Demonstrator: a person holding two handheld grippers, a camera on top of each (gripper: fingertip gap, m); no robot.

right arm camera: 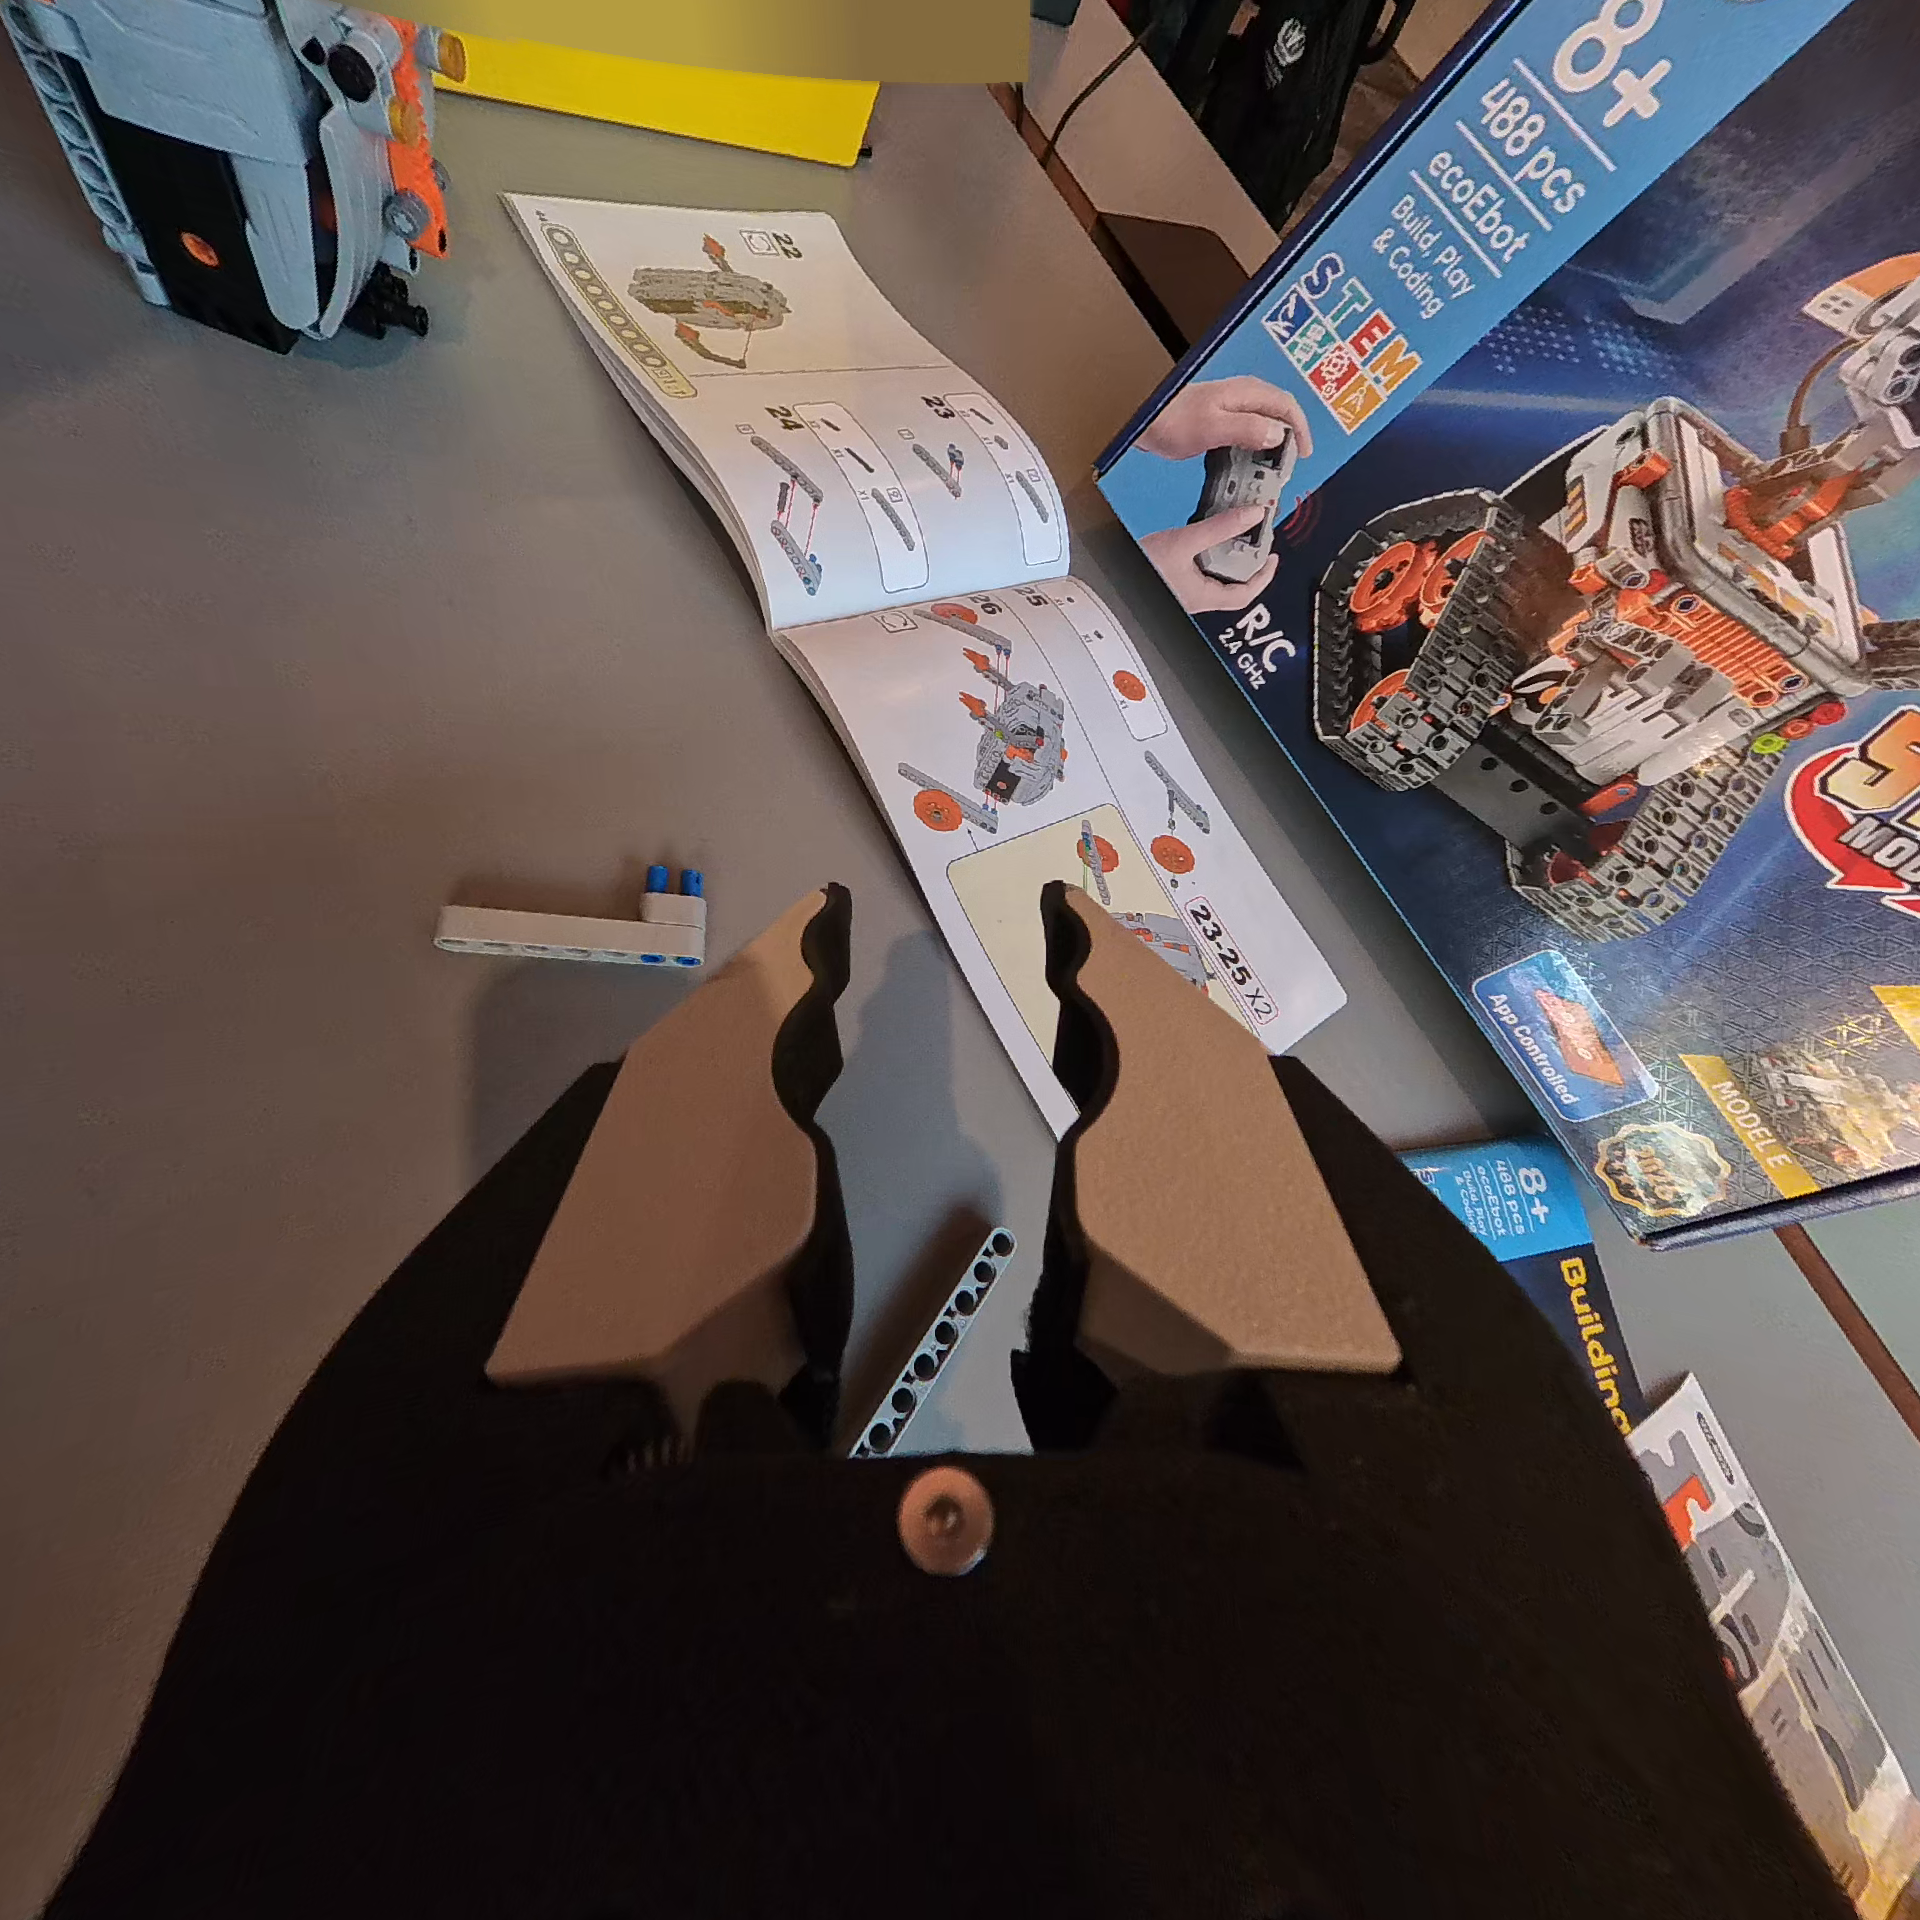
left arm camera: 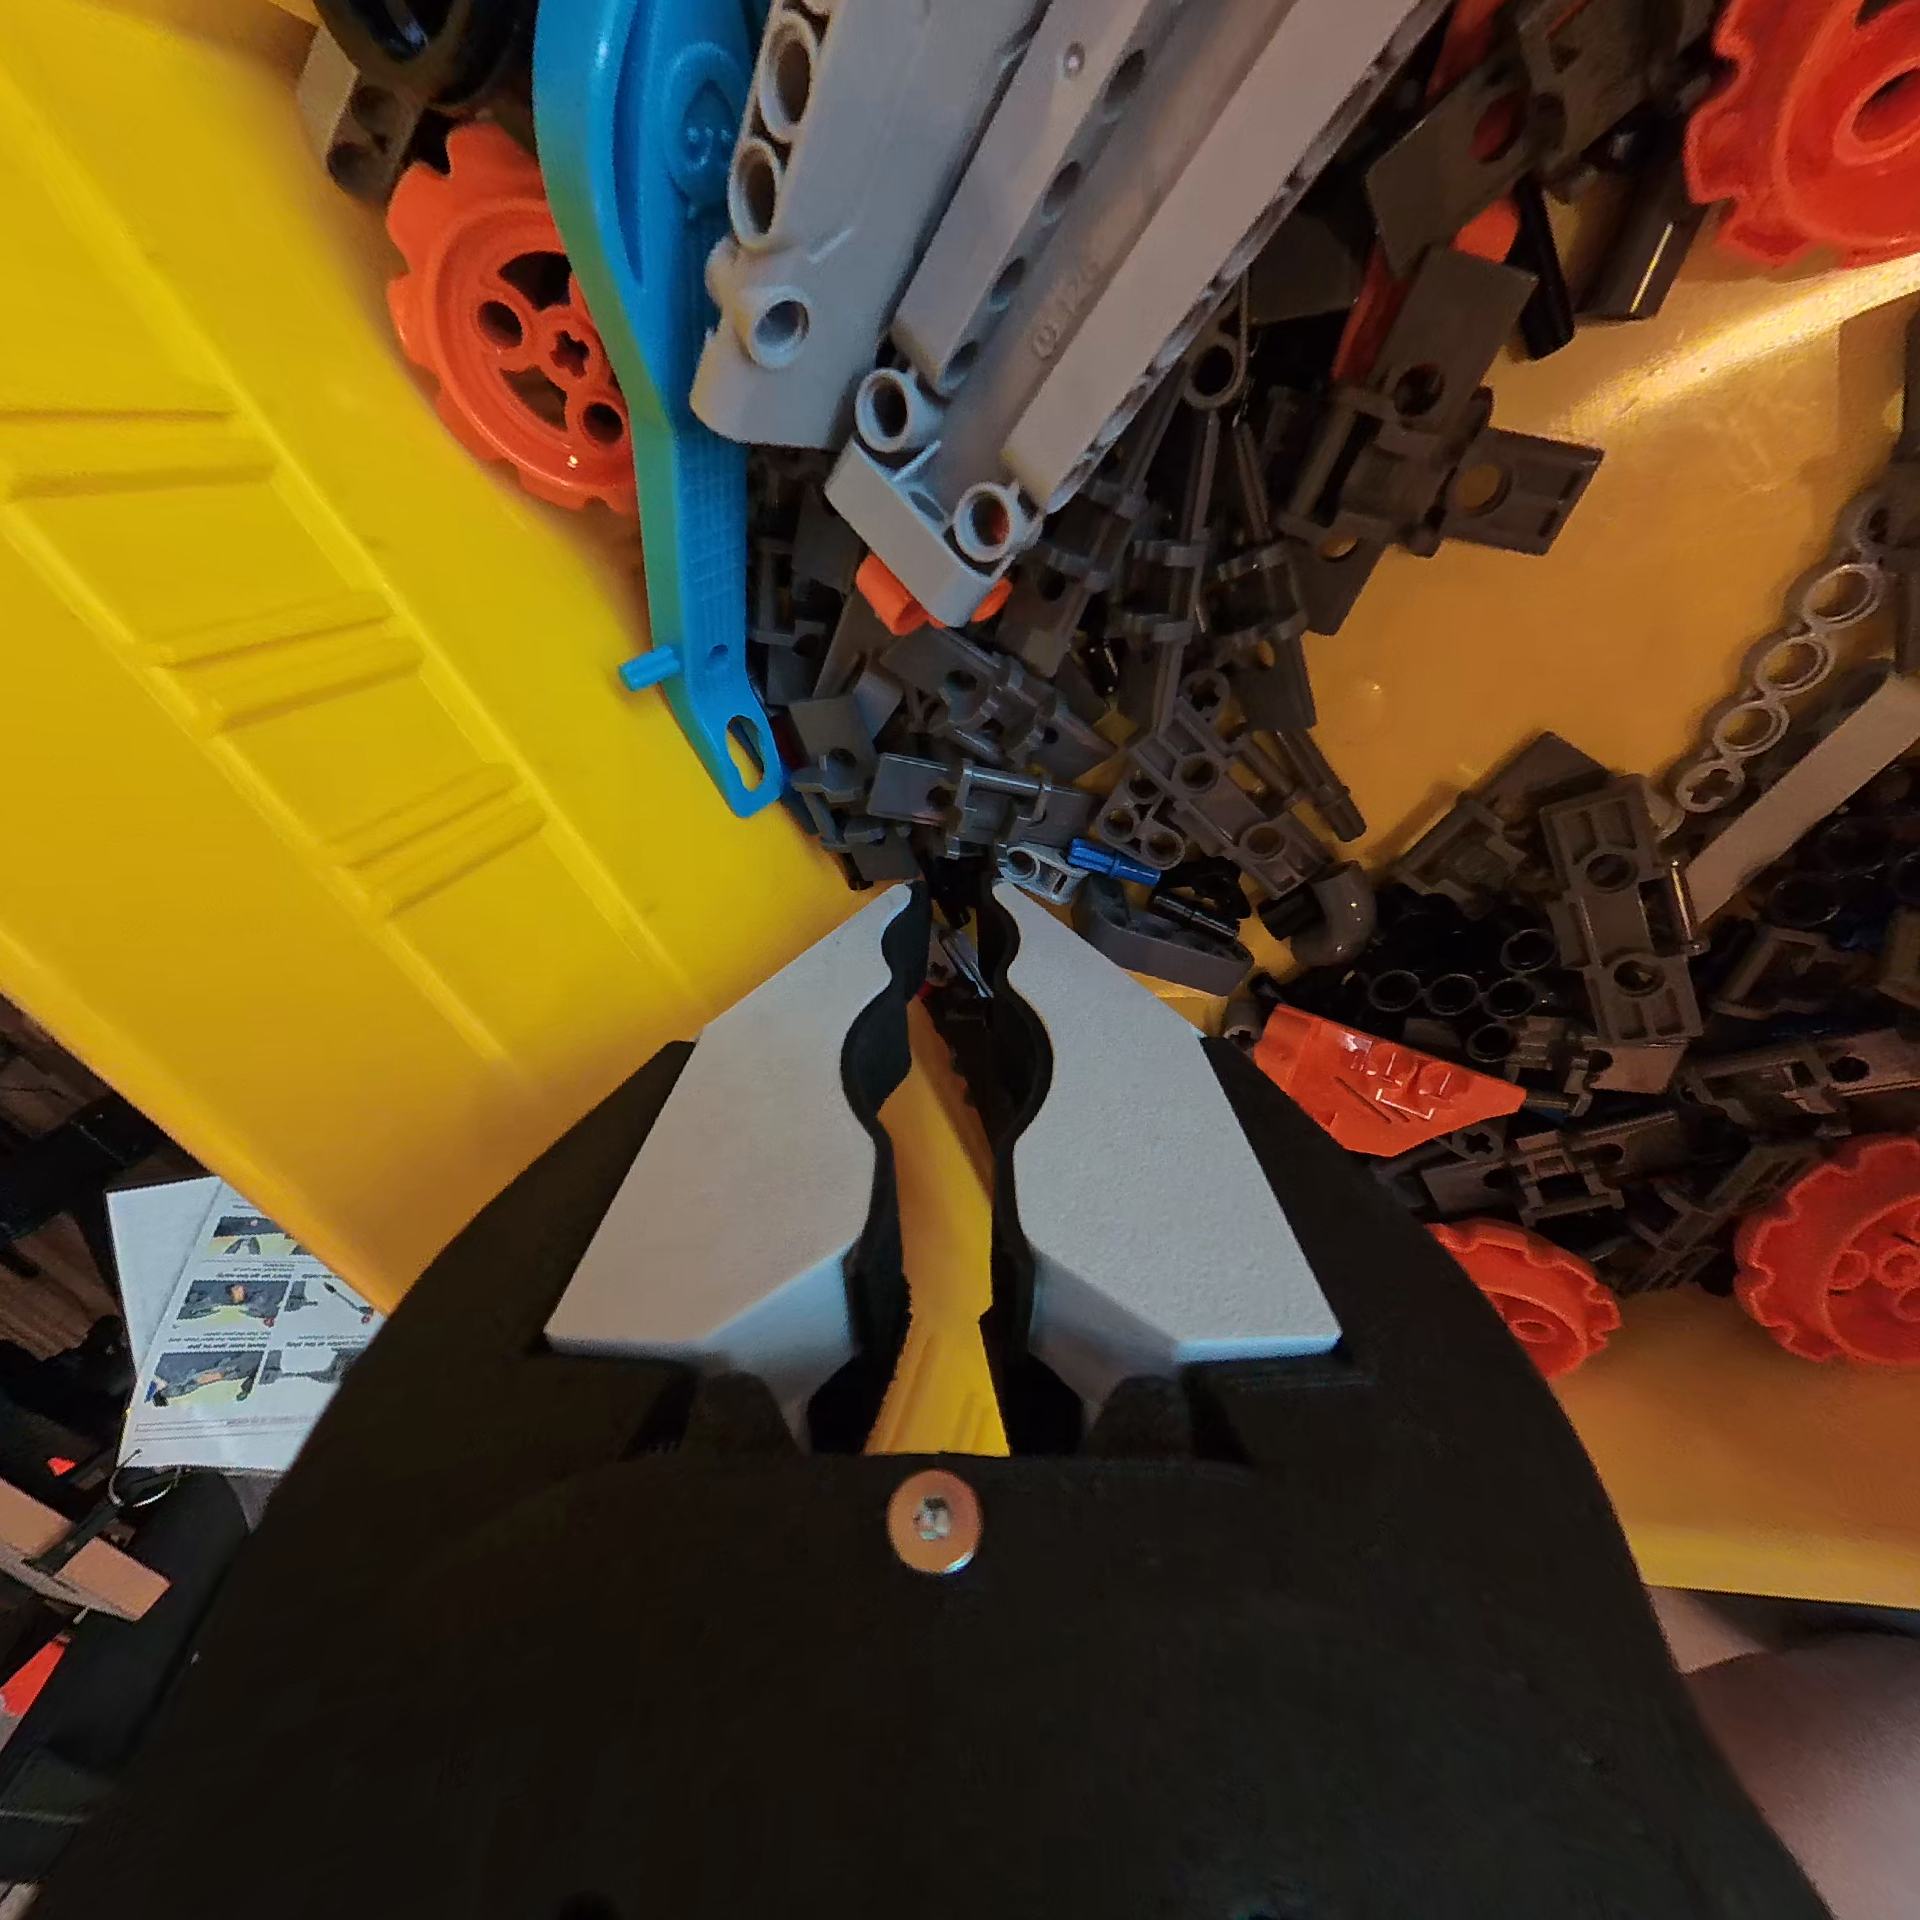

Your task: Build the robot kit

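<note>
My left gripper [left arm camera: 954,896] reaches into a yellow bin [left arm camera: 260,623] of building pieces. Its jaws stand a narrow gap apart, with the tips in a heap of small dark grey and black parts [left arm camera: 977,800]. Dark bits show in the gap; I cannot tell whether any is pinched. A blue pin [left arm camera: 1110,860] lies just right of the tips. My right gripper [right arm camera: 943,906] is open and empty above a grey table [right arm camera: 260,623]. A long grey holed beam [right arm camera: 935,1340] lies on the table between its fingers. A grey L-shaped beam with blue pins [right arm camera: 571,935] lies to the left.
The bin also holds orange gear wheels [left arm camera: 520,332], a blue plastic tool [left arm camera: 665,312], long light grey beams [left arm camera: 987,260] and an orange panel [left arm camera: 1382,1086]. On the table are an open instruction booklet [right arm camera: 883,520], a blue kit box [right arm camera: 1558,623] and a partly built grey model [right arm camera: 229,166]. Some 50 cm of space lies between my two pairs of fingers.
</note>
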